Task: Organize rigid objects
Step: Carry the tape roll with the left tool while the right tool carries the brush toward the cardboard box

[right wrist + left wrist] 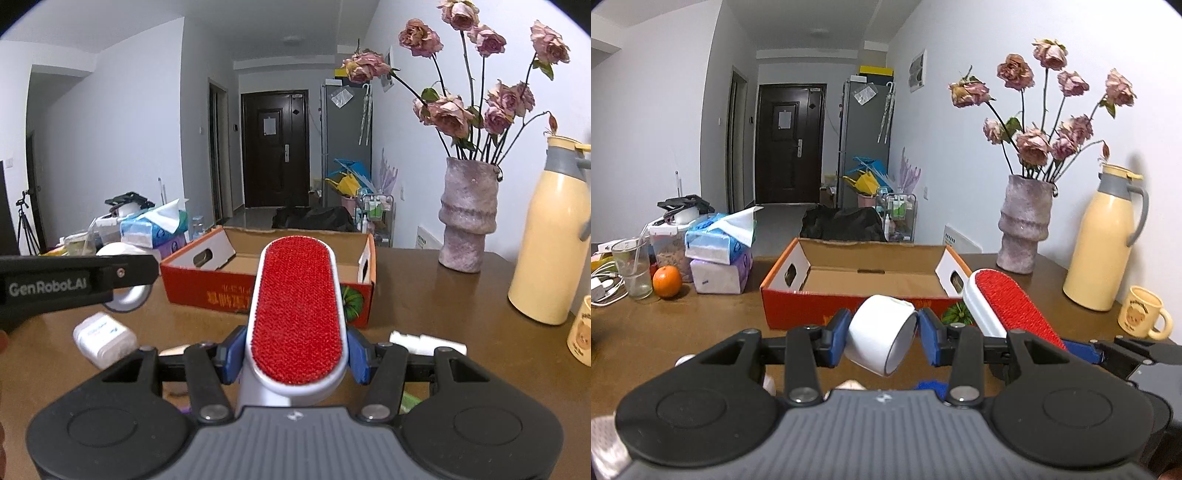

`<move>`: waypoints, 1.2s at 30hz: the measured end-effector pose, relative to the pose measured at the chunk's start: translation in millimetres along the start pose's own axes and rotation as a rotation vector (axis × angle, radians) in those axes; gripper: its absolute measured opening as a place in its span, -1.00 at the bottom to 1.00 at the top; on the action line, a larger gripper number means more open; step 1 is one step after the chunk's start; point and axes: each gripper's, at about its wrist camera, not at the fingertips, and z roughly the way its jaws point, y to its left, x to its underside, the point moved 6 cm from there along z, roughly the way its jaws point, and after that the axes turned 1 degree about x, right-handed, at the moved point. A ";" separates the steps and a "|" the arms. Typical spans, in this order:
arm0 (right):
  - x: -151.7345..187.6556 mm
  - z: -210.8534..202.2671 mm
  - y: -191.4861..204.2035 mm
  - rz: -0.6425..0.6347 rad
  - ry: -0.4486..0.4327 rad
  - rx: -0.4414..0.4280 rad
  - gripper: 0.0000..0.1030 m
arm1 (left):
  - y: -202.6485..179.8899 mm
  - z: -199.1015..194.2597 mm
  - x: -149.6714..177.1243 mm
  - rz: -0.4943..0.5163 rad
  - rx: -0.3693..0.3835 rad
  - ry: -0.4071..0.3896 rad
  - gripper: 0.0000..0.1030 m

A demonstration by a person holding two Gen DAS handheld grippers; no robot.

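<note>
My left gripper (pixel 882 332) is shut on a white tape roll (pixel 881 332) and holds it above the brown table, just in front of an open red cardboard box (pixel 798 310). My right gripper (pixel 295 350) is shut on a lint brush with a red pad and white body (pixel 297 310), raised in front of the same box (pixel 207 291). The brush (pixel 1015 306) also shows in the left wrist view, right of the tape roll. The left gripper's arm (pixel 74 280) and the tape roll (pixel 127 297) show at the left of the right wrist view. The box looks empty inside.
On the table: a small white case (pixel 101 338), a white stick-like item (pixel 428 341), a vase of dried roses (pixel 1023 225), a cream thermos (pixel 1102 243), a bear mug (pixel 1141 312), tissue packs (pixel 720 258), an orange (pixel 666 281) and a glass (pixel 631 267).
</note>
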 end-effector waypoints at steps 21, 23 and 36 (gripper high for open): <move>-42.2 96.9 -6.5 0.038 0.038 0.023 0.06 | 31.2 108.0 -44.6 -0.062 -0.083 -0.007 -0.20; -46.3 106.6 -7.7 0.046 0.044 0.026 0.06 | 33.7 118.2 -48.7 -0.068 -0.092 -0.007 -0.20; -91.9 187.8 -23.9 0.134 0.067 0.038 0.06 | 53.0 198.2 -73.2 -0.095 -0.154 0.028 -0.20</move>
